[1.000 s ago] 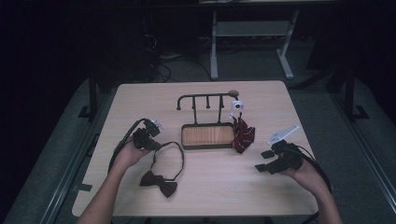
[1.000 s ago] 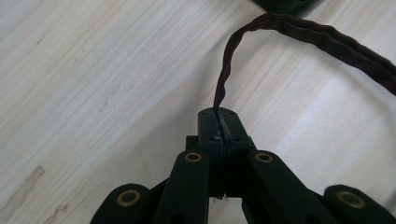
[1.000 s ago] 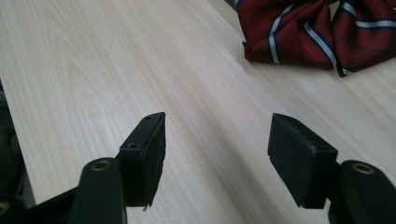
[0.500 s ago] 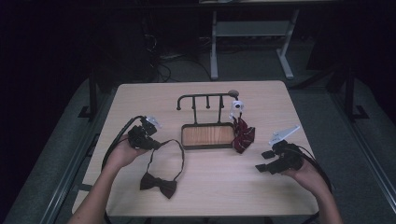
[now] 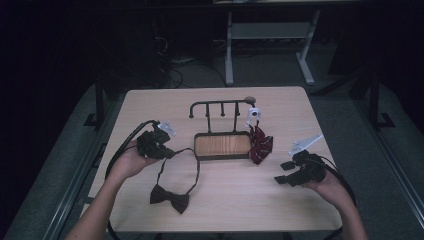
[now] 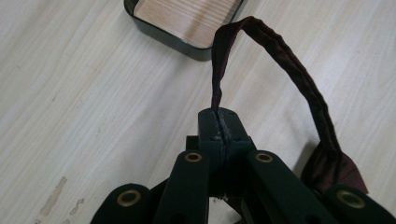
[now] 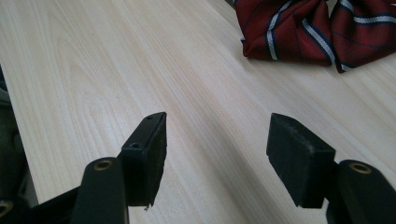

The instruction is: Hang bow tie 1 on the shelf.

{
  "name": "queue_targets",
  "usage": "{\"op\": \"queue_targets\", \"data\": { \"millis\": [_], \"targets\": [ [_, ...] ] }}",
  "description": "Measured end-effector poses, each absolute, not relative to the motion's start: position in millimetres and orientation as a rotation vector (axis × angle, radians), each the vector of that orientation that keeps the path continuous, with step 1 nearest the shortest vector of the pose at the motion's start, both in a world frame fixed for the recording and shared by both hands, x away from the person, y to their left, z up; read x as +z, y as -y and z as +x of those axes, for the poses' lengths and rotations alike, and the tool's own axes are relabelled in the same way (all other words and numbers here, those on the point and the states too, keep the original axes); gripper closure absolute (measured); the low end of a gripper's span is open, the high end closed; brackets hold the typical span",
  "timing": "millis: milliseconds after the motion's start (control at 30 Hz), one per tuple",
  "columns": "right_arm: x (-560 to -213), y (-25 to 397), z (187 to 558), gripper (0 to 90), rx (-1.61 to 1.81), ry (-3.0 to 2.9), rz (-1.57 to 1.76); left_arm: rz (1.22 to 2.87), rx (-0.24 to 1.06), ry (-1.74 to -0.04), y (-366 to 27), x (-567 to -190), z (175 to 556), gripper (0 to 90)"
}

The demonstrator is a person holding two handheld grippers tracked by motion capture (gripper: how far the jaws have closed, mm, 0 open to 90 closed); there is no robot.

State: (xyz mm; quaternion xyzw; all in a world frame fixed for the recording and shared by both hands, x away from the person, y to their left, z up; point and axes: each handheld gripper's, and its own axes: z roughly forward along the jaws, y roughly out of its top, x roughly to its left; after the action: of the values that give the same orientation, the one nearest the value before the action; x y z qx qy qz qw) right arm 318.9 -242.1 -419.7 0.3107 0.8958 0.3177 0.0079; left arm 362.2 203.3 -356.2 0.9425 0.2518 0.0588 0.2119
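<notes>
High view: left tongs [image 5: 167,152] grasp bow tie strap [image 5: 192,157] beside bare-floored tray [image 5: 222,155], right tongs [image 5: 284,172] released

Both black two-jaw grippers, the left gripper [image 5: 156,142] and right gripper [image 5: 299,171], show brass-ringed rivets, trailing black cables, pale three-cornered top plates; forearms bare.

We see a pale wooden counter [image 5: 150,107] standing on a dark floor. Near its middle sits a dark tray with a wood-grain base [image 5: 222,145], and a black rack with short pegs [image 5: 221,104] rises just behind it. A red striped tie [image 5: 260,144] lies bunched against the tray's right end, with a small white object [image 5: 254,114] just behind it.
</notes>
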Motion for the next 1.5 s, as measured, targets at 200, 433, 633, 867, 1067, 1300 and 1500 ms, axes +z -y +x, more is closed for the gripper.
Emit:
{"op": "queue_targets", "data": {
  "millis": [200,433,633,867,1067,1300,1500],
  "targets": [
    [-420,242,319,37.8,0.991,-2.803,0.967,2.609,0.165,-0.687,-205,-345,358,89.7],
    [-420,243,319,37.6,0.993,-2.800,0.968,2.596,0.166,-0.673,-208,-332,357,89.7],
    [-420,243,319,37.6,0.993,-2.801,0.967,2.594,0.165,-0.656,-207,-324,356,89.7],
    [-419,243,319,37.6,0.993,-2.800,0.965,2.596,0.171,-0.632,-204,-314,355,89.7],
    [-418,244,318,37.6,0.994,-2.797,0.966,2.601,0.182,-0.609,-201,-304,354,89.7],
    [-417,245,318,37.5,0.997,-2.792,0.963,2.605,0.190,-0.586,-198,-295,355,89.8],
    [-417,245,318,37.4,0.995,-2.791,0.965,2.602,0.199,-0.587,-198,-290,356,89.8]
  ]
}}
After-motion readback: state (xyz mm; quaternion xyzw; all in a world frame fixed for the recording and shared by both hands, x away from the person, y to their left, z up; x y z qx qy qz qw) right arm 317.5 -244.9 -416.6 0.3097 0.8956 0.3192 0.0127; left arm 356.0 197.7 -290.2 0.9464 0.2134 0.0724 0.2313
